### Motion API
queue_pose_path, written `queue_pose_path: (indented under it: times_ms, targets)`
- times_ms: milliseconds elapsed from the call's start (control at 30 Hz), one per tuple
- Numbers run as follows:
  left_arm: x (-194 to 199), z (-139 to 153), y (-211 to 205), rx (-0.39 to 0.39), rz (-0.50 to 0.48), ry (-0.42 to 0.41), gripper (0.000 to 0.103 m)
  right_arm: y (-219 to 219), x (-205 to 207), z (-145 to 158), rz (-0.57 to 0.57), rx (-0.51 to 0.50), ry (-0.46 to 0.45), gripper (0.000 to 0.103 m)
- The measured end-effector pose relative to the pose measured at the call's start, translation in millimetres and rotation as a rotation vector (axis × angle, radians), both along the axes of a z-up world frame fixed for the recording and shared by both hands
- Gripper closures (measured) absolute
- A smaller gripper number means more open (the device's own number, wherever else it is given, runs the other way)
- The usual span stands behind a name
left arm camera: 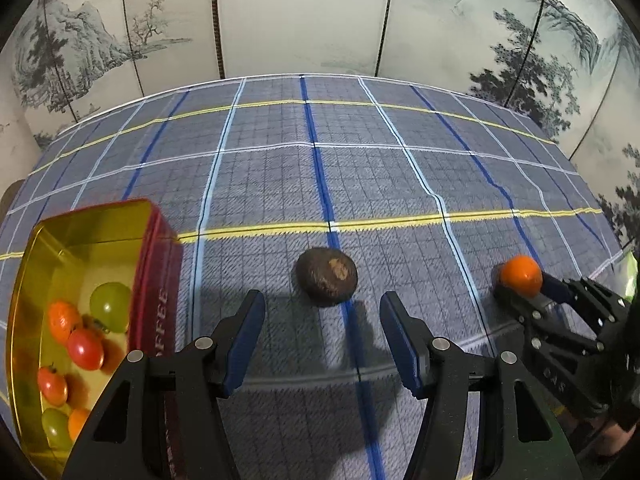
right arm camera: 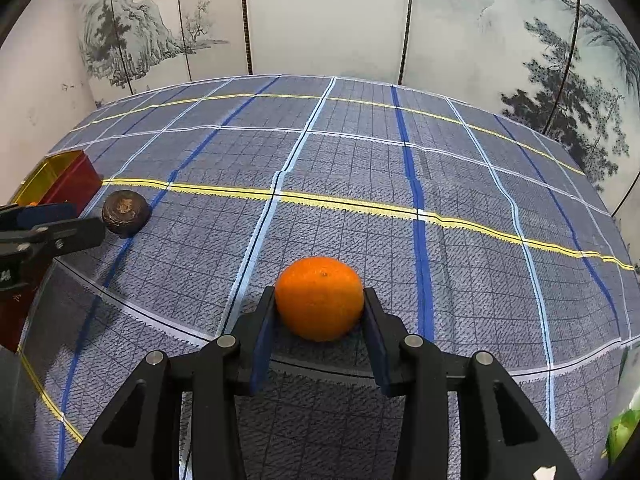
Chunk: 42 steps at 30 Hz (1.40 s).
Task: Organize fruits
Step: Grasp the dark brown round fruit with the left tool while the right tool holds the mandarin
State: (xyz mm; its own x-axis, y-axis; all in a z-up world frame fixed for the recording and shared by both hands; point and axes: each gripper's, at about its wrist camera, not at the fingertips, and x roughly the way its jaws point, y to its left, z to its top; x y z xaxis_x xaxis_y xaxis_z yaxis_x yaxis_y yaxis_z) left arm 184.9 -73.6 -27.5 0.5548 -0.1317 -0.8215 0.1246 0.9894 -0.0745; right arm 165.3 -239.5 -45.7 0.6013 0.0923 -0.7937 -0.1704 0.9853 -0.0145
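Note:
A dark brown round fruit [left arm camera: 327, 276] lies on the plaid tablecloth just ahead of my open, empty left gripper [left arm camera: 322, 310]; it also shows in the right wrist view [right arm camera: 125, 212]. My right gripper [right arm camera: 319, 304] is shut on an orange [right arm camera: 320, 298], resting at the cloth; the orange also shows in the left wrist view [left arm camera: 520, 274]. A red tin with a gold inside [left arm camera: 158, 280] stands at the left, holding several small red, orange and green fruits [left arm camera: 85, 348]. The tin also shows in the right wrist view [right arm camera: 76, 178].
The plaid tablecloth [left arm camera: 320, 168] covers the table up to a painted folding screen [left arm camera: 304, 16] behind it. Something green [right arm camera: 622, 432] sits at the table's right edge. My left gripper [right arm camera: 48, 226] shows at the left of the right wrist view.

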Motion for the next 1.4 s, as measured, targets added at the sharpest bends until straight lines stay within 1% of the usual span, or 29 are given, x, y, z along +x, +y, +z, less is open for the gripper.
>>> queue_pose_path:
  times_ms: [300, 400, 467, 600, 667, 767, 933, 1400]
  targets:
    - [14.1, -11.4, -5.7, 0.006, -0.01, 0.015, 0.044, 0.8, 0.2, -0.2, 0.001, 0.004, 0.002, 0.064]
    - [17.1, -13.8, -6.0, 0.013, -0.009, 0.016, 0.047, 0.6, 0.3, -0.3, 0.001, 0.004, 0.002, 0.064]
    - [19.6, -15.9, -5.5, 0.016, -0.007, 0.019, 0.053, 0.5, 0.3, -0.4, 0.001, 0.004, 0.002, 0.064]
    - [22.2, -18.5, -4.9, 0.018, -0.006, 0.014, 0.057, 0.7, 0.3, -0.4, 0.001, 0.004, 0.002, 0.064]
    - [21.6, -19.2, -5.9, 0.008, -0.015, 0.015, 0.063, 0.5, 0.4, -0.4, 0.001, 0.004, 0.002, 0.064]
    - [19.1, -18.9, -7.3, 0.02, -0.018, 0.008, 0.064, 0.2, 0.5, -0.4, 0.001, 0.004, 0.002, 0.064]
    - [11.5, -18.6, -4.7, 0.016, -0.014, 0.012, 0.064, 0.3, 0.5, -0.4, 0.001, 0.003, 0.002, 0.064]
    - [-27.0, -8.3, 11.1, 0.003, 0.005, 0.011, 0.064, 0.0, 0.6, -0.5, 0.001, 0.004, 0.002, 0.064]
